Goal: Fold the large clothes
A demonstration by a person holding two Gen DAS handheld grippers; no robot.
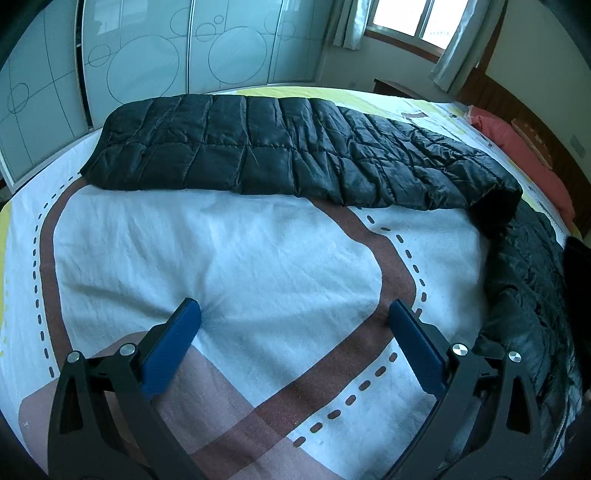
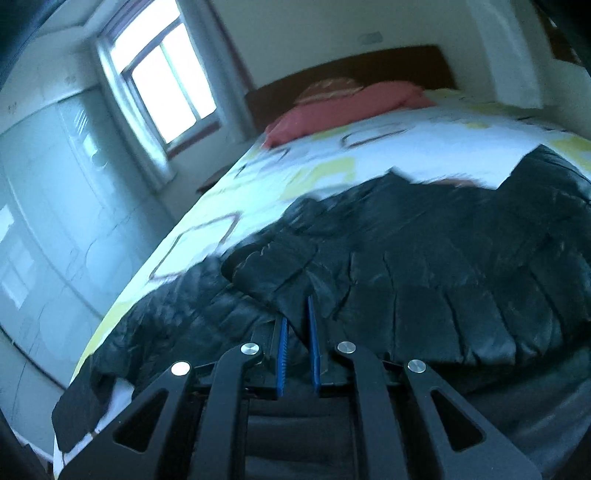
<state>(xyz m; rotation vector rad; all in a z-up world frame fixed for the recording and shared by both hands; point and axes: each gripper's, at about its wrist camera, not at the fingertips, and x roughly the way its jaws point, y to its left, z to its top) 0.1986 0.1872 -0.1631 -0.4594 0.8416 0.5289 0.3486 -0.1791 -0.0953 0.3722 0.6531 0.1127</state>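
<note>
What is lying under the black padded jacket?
The black padded jacket lies on the bed cover, white with brown road print. What the cover shows beneath the jacket is hidden.

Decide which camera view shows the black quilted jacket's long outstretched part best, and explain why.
The left wrist view: the black quilted jacket stretches sharply across the bed. The right wrist view shows it blurred, close, the right gripper clamping its fabric.

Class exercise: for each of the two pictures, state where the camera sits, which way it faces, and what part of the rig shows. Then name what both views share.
Left wrist: sits behind the left gripper, facing across the bedspread toward the wardrobe; both blue fingers show, wide apart.
Right wrist: sits behind the right gripper, facing the headboard and pink pillow; its fingers show nearly together on the black quilted coat.
Shared: coat, bedspread, pillow, window.
</note>
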